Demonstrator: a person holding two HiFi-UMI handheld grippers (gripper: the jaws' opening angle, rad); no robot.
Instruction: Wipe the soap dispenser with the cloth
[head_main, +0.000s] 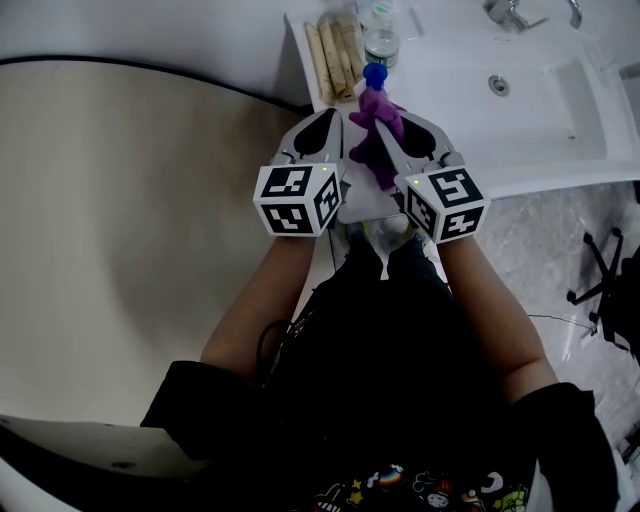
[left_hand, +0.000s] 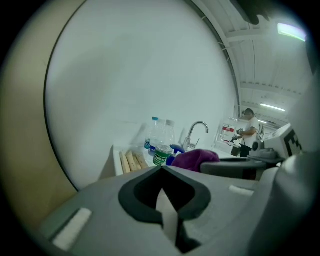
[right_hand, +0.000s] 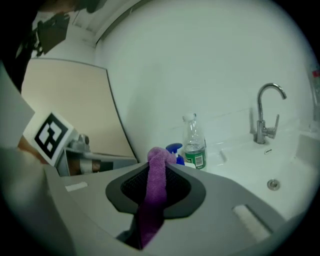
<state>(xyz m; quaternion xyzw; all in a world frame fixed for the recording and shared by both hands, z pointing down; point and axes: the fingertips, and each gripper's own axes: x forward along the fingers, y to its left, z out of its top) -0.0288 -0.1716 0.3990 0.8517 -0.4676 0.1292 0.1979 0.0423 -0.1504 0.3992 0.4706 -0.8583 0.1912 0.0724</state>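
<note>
two claws: the right gripper (right_hand: 159, 167) pinches a fuzzy purple cloth (right_hand: 154, 192) near the blue-topped soap dispenser (right_hand: 174, 149); the left gripper (left_hand: 161, 168) is pressed closed.

The cloth (right_hand: 151, 200) is purple and soft, bunched into a narrow band; it is pinched between the jaws of the right gripper (right_hand: 156, 167), its far end curling over past the tips, its near end hanging down. The dispenser (right_hand: 173, 148) shows only a blue pump top; it stands upright on the counter (head_main: 450, 85), just beyond the cloth, its body hidden.
</note>
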